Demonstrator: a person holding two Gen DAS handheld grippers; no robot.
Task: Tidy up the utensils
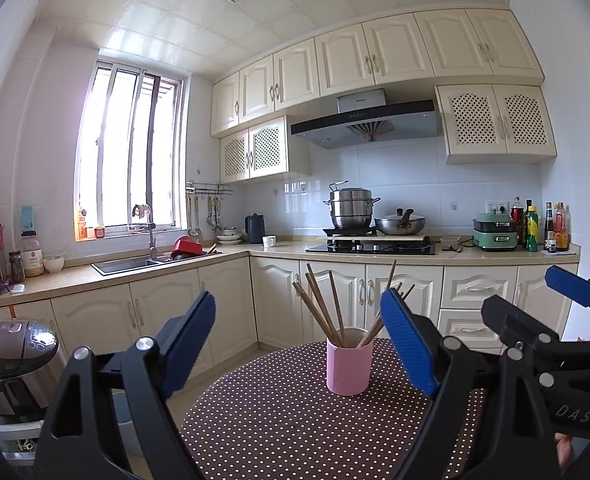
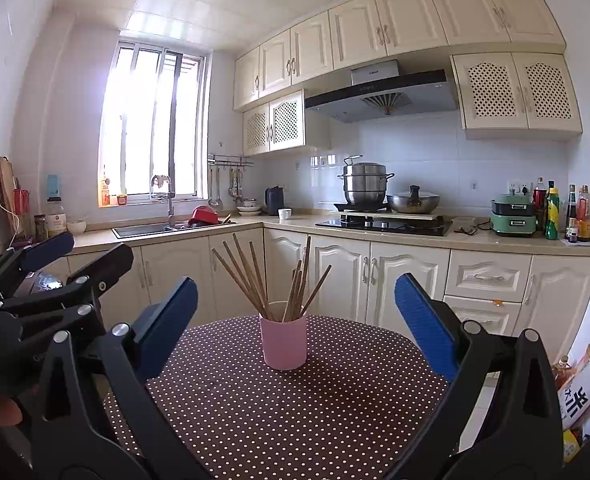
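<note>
Filling the background of both views, a cream-fronted kitchen counter (image 1: 231,258) runs along two walls, well beyond the jaws, with a steel sink (image 1: 127,265) to the left and a black gas hob (image 2: 383,226) to the right. On the hob stand a stacked steel steamer pot (image 2: 365,188) and a lidded steel wok (image 2: 413,202), touching or nearly so.

Nearer, a round desk under a brown cloth with white polka dots (image 1: 279,420) spreads out below both tools. The left gripper (image 1: 299,340) hangs above its near edge, its blue-padded jaws spread wide apart and holding nothing. The right gripper (image 2: 295,320) hangs level beside it, jaws likewise wide apart and bare; each tool shows at the edge of the other's view.

Straight ahead of both, between the spread jaws, a pink cylindrical cup (image 1: 349,366) stands upright on the cloth, clear of every pad. In the left wrist view it sits closer to the right-hand jaw; in the right wrist view (image 2: 283,342) it sits near the middle of the gap.

A bundle of brown wooden chopsticks (image 1: 323,306) stands in the cup, fanning outward above its rim, some leaning left, some right.
</note>
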